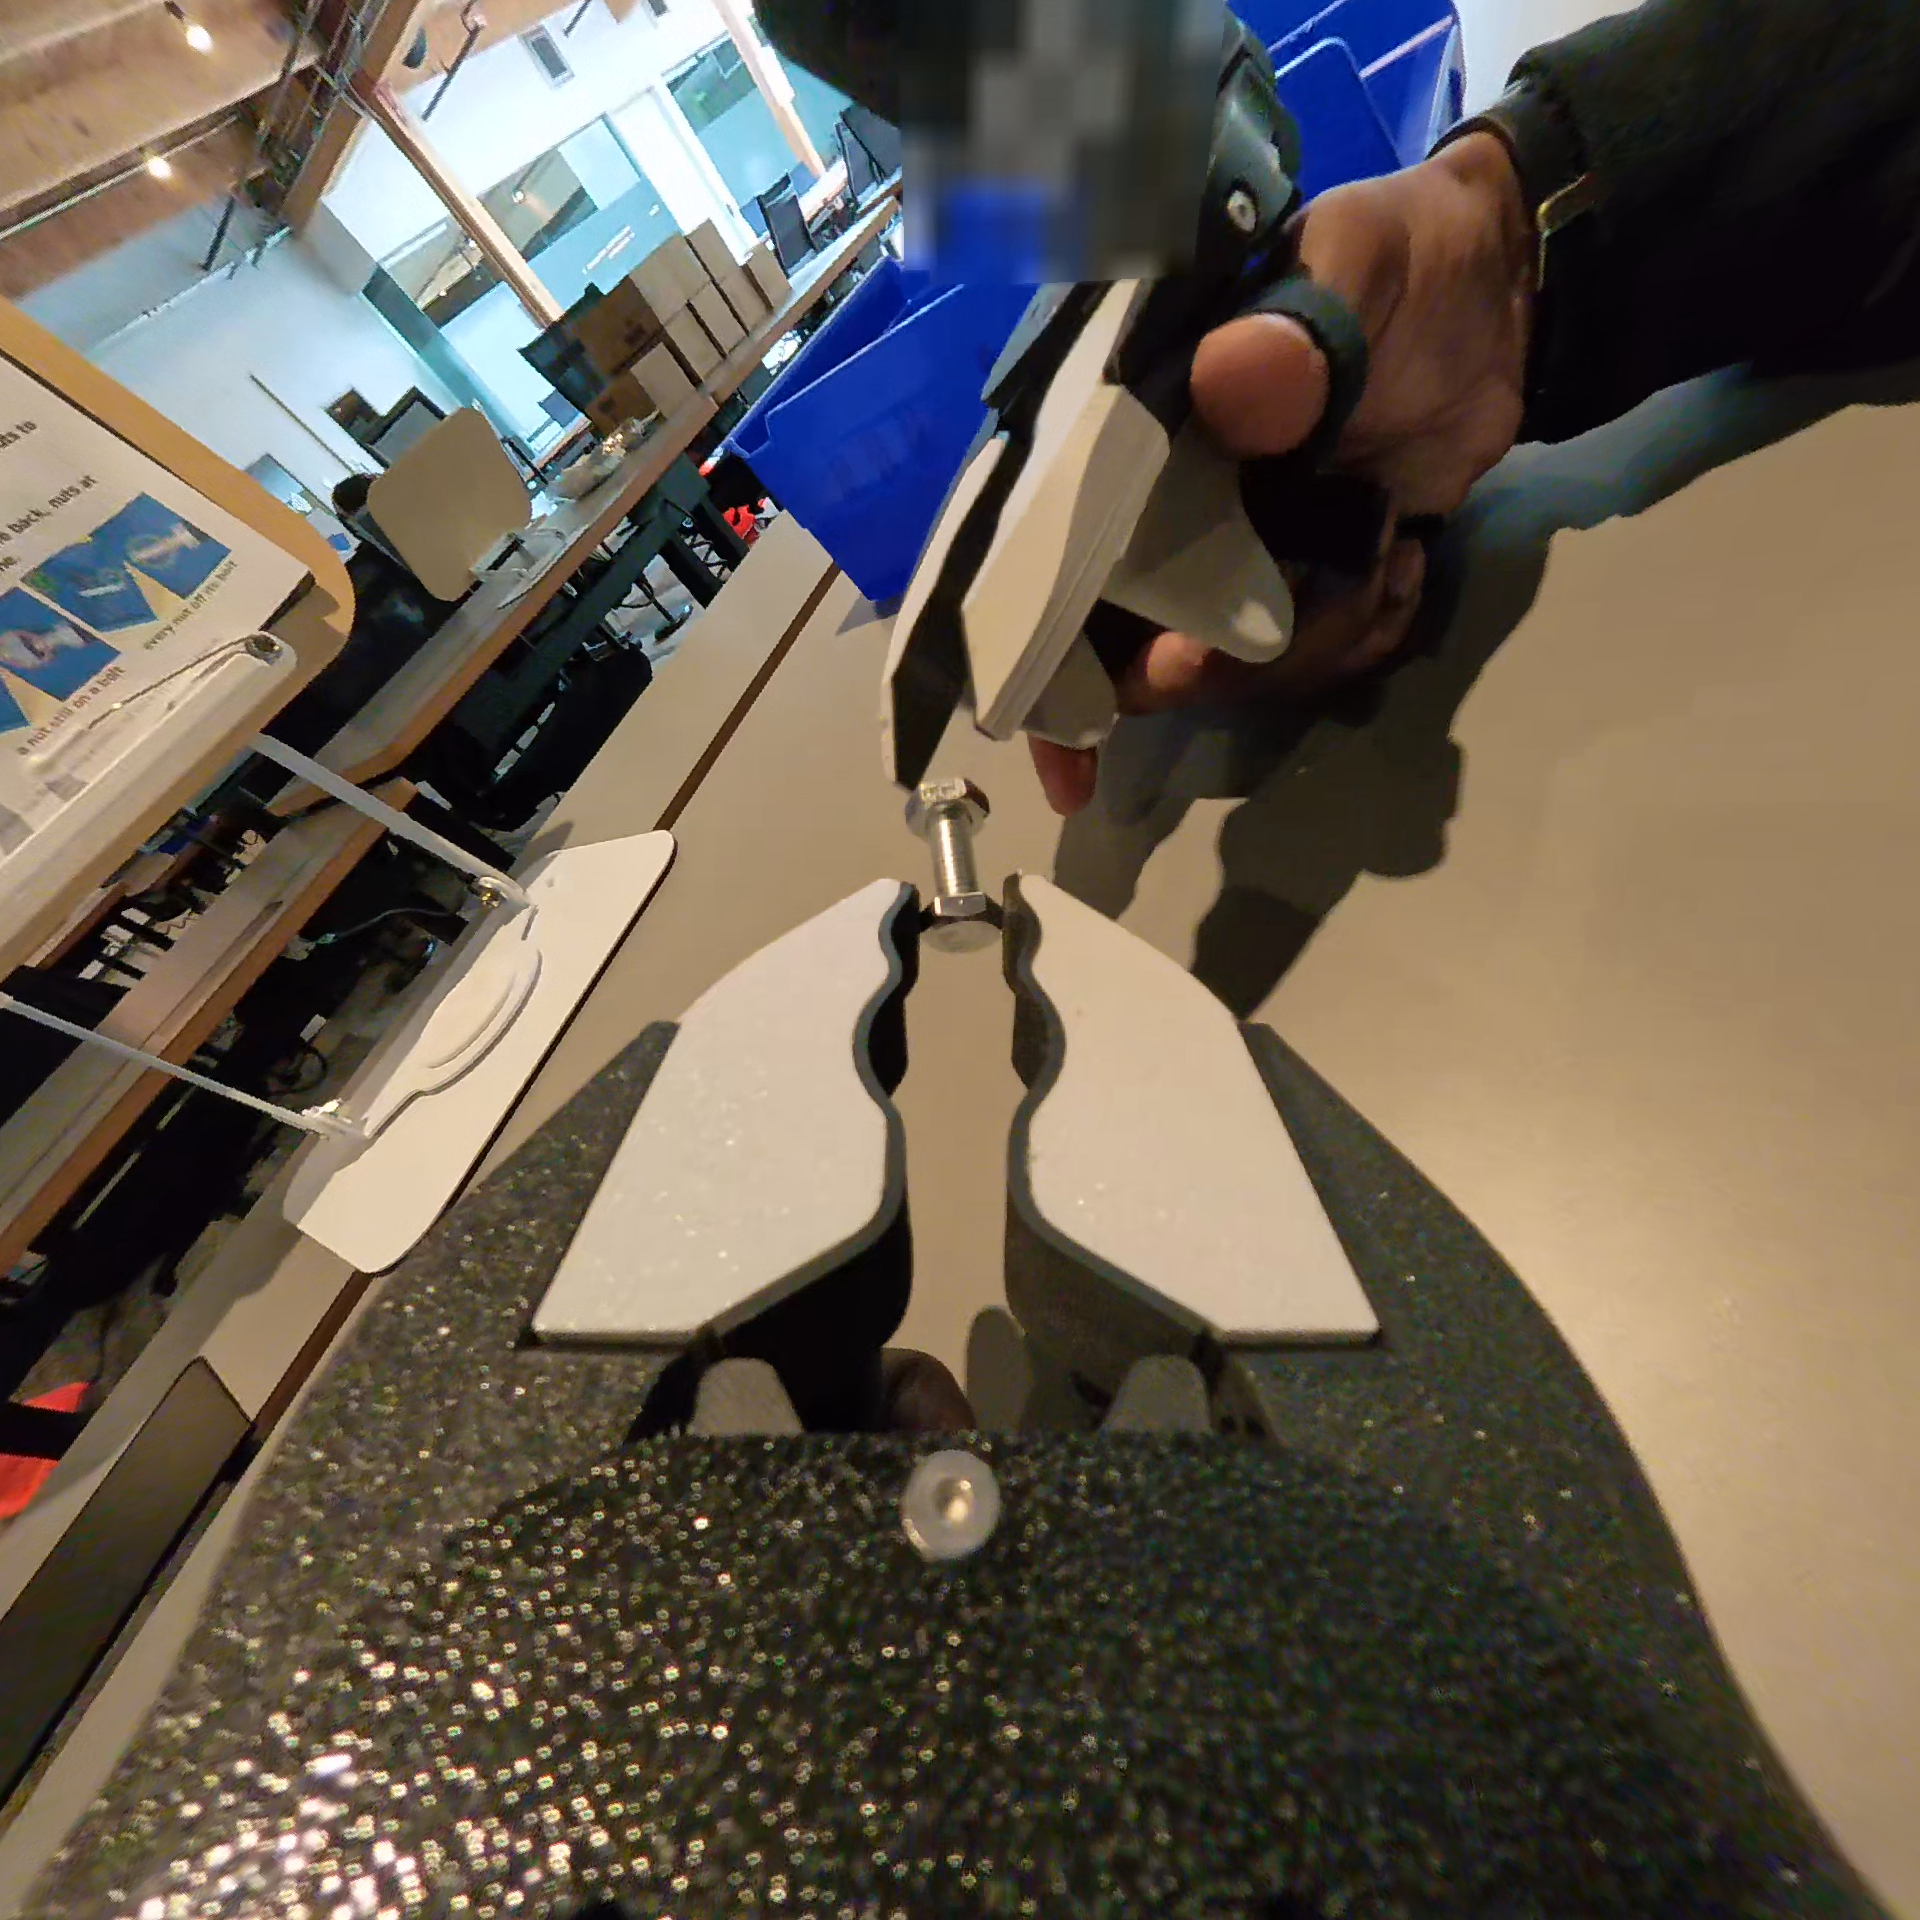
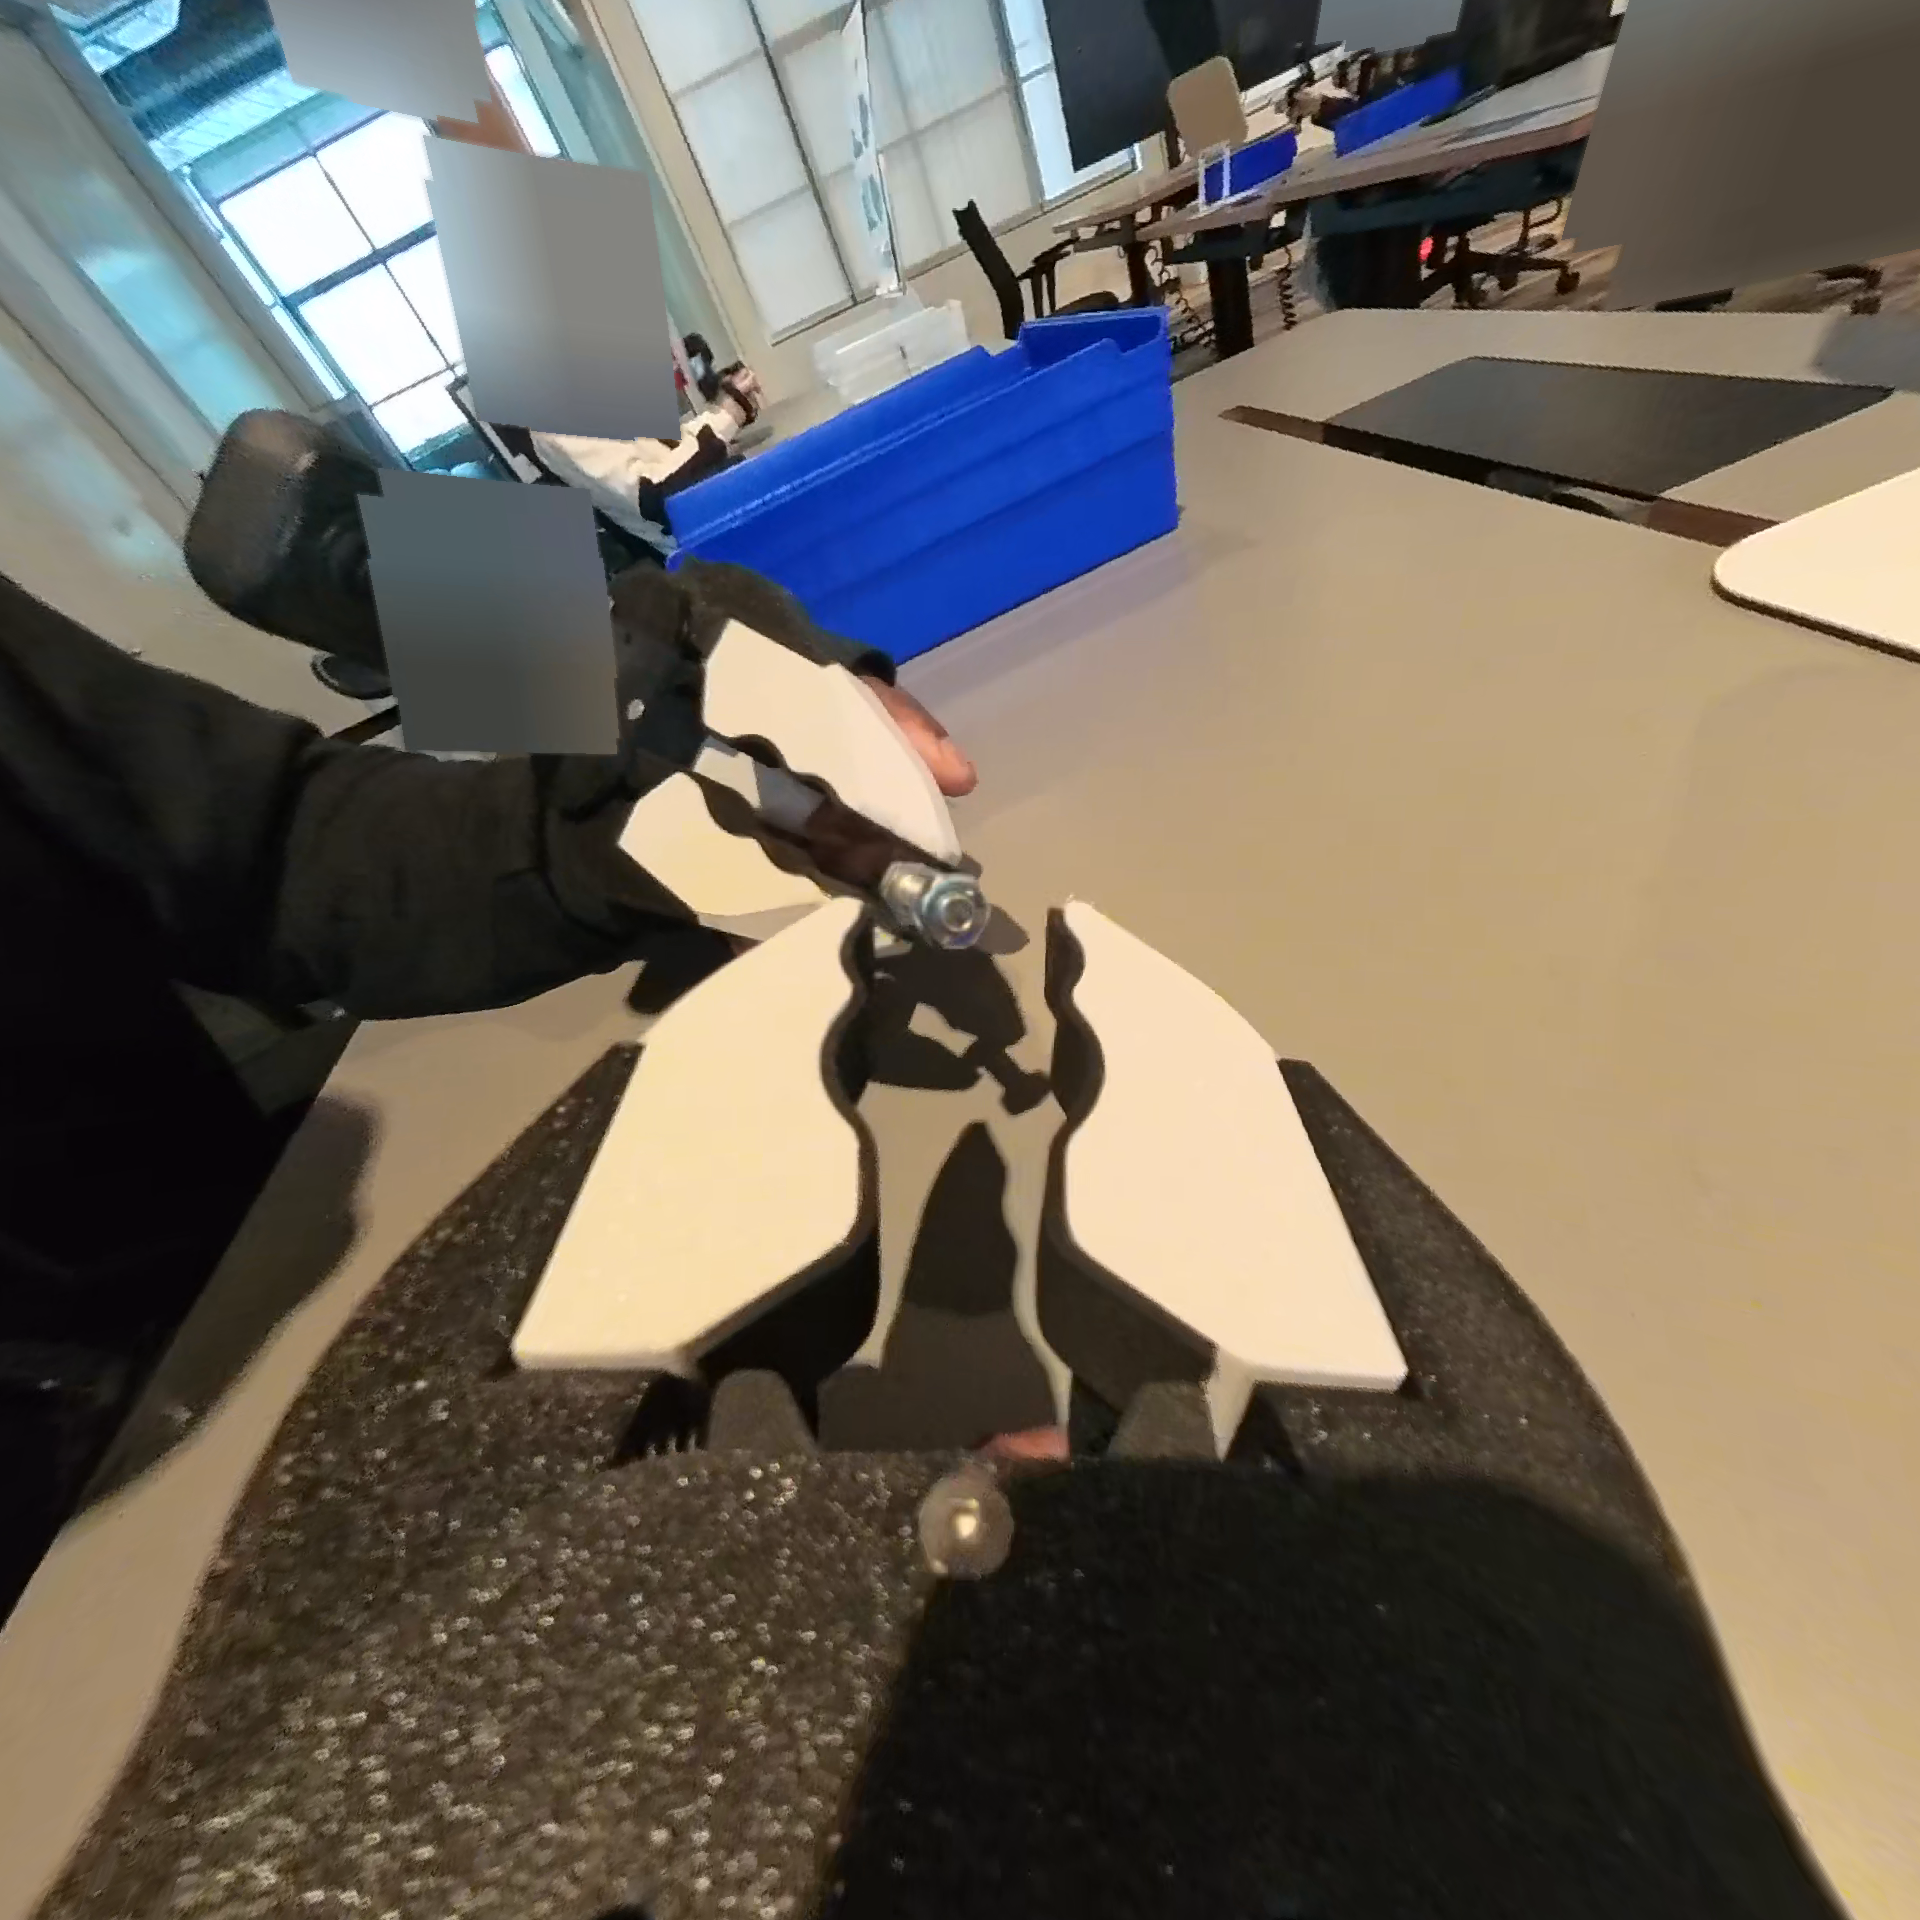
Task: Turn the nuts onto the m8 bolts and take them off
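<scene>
Bolt (image 1: 953, 871) head clamped in left tongs (image 1: 961, 914), nut (image 1: 943, 798) beneath right tongs (image 1: 925, 774).

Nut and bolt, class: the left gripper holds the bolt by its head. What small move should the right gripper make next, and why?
Probably close on the nut and give it a short twist. The left gripper clamps the bolt at its head, with the nut at the far end of the thread. The right gripper has open fingertips flanking the nut. Whether to tighten or loosen cannot be told.
</scene>
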The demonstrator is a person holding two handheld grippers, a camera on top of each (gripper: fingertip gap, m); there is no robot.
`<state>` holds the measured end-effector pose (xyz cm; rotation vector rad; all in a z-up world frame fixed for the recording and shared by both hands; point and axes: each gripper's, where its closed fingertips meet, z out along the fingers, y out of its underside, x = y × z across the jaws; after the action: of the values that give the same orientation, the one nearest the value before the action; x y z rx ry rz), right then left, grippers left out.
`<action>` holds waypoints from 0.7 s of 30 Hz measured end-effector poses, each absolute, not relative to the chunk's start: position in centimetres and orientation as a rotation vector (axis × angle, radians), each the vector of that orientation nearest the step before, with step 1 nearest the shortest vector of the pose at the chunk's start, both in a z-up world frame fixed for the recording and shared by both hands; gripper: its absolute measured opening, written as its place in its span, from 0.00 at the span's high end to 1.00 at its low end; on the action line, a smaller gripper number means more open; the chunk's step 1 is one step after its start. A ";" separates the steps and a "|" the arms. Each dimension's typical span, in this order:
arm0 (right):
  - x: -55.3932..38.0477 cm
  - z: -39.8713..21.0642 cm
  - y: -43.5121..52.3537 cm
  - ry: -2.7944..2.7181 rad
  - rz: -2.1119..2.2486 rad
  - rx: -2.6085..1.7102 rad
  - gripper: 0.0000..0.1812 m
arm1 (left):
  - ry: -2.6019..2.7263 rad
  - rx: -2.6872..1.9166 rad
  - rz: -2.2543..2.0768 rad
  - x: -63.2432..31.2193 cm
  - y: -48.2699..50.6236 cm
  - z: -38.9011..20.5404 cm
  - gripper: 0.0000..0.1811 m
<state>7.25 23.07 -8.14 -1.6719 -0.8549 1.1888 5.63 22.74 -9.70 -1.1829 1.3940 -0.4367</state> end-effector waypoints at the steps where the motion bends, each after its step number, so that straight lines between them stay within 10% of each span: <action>1: 7.1 -8.3 22.9 -0.875 1.181 -1.671 0.82 | 1.408 -1.179 -0.439 5.7 22.6 -9.8 0.92; 21: 6.3 -7.2 21.8 -0.900 1.234 -1.572 0.92 | 1.281 -1.179 -0.784 6.0 21.1 -7.4 0.86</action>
<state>6.32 21.79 -7.24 -1.5716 -0.9001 1.2338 6.01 21.05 -7.42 -1.1785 1.2814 -0.7836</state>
